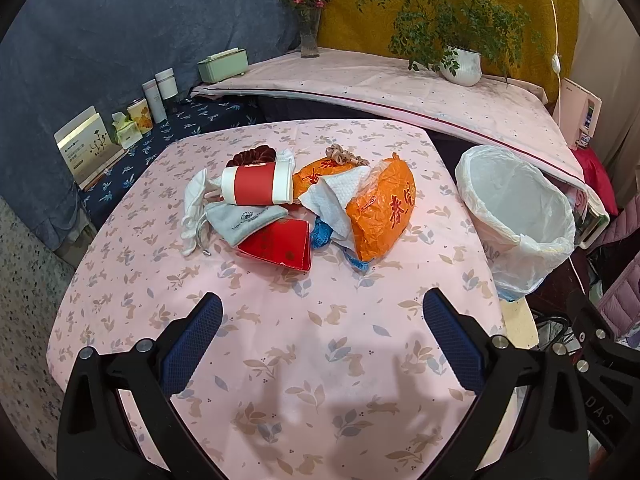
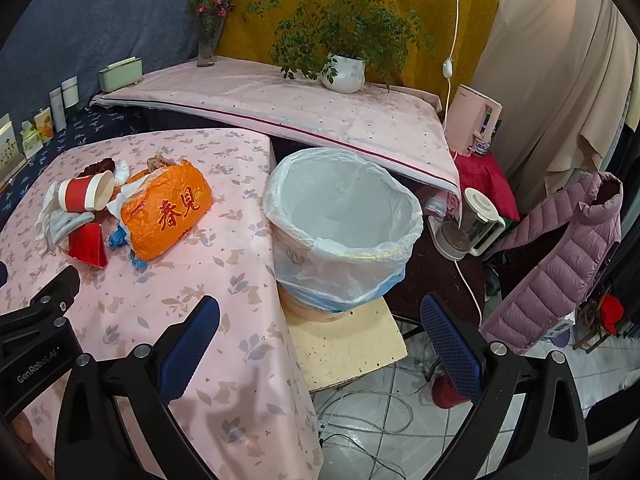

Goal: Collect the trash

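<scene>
A heap of trash lies mid-table: a red and white paper cup (image 1: 256, 188) on its side, an orange plastic bag (image 1: 380, 212), a white paper napkin (image 1: 340, 194), a red folded box (image 1: 280, 246), a grey pouch (image 1: 244, 222) and a white glove (image 1: 194, 208). The heap also shows in the right wrist view, with the cup (image 2: 86, 194) and orange bag (image 2: 168, 212). A bin lined with a white bag (image 1: 516, 216) (image 2: 344, 220) stands off the table's right edge. My left gripper (image 1: 322, 308) is open and empty, short of the heap. My right gripper (image 2: 320, 312) is open and empty, before the bin.
The pink rabbit-print tablecloth (image 1: 280, 340) covers the table. A raised pink-covered shelf (image 1: 400, 88) behind holds a potted plant (image 1: 460, 64) and a flower vase (image 1: 309, 36). Boxes and cans (image 1: 120, 128) line the left. A kettle (image 2: 468, 224) and a purple jacket (image 2: 560, 256) stand right of the bin.
</scene>
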The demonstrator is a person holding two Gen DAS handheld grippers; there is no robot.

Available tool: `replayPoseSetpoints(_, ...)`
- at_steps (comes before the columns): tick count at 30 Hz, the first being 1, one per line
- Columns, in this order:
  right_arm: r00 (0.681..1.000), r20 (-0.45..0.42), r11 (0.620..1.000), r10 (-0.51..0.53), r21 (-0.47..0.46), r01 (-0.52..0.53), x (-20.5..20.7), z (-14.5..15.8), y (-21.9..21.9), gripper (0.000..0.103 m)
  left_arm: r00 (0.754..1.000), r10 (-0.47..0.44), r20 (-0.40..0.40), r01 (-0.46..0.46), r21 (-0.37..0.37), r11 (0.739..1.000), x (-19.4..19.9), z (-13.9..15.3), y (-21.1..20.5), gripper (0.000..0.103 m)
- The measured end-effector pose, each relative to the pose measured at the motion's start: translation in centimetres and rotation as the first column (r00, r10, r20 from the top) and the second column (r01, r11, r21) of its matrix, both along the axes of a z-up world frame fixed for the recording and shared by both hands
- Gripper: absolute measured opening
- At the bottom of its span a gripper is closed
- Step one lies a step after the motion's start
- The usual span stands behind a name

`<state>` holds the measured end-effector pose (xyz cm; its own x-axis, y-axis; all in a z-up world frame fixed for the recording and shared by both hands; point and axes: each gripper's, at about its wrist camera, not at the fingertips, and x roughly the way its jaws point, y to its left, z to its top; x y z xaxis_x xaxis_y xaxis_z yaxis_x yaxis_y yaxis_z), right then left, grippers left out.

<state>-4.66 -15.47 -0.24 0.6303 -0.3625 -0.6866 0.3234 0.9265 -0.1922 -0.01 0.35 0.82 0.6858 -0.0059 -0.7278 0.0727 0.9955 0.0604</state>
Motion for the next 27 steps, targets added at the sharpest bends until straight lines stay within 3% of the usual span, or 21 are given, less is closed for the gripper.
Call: replayPoseSetpoints(27, 1.000, 0.001, 1.000, -0.002, -0.007, 0.002, -0.07, 0.26, 0.12, 0.096, 1.000, -0.004, 0.022, 0.004, 0.001, 1.000, -0.18, 0.05, 0.02, 0.096)
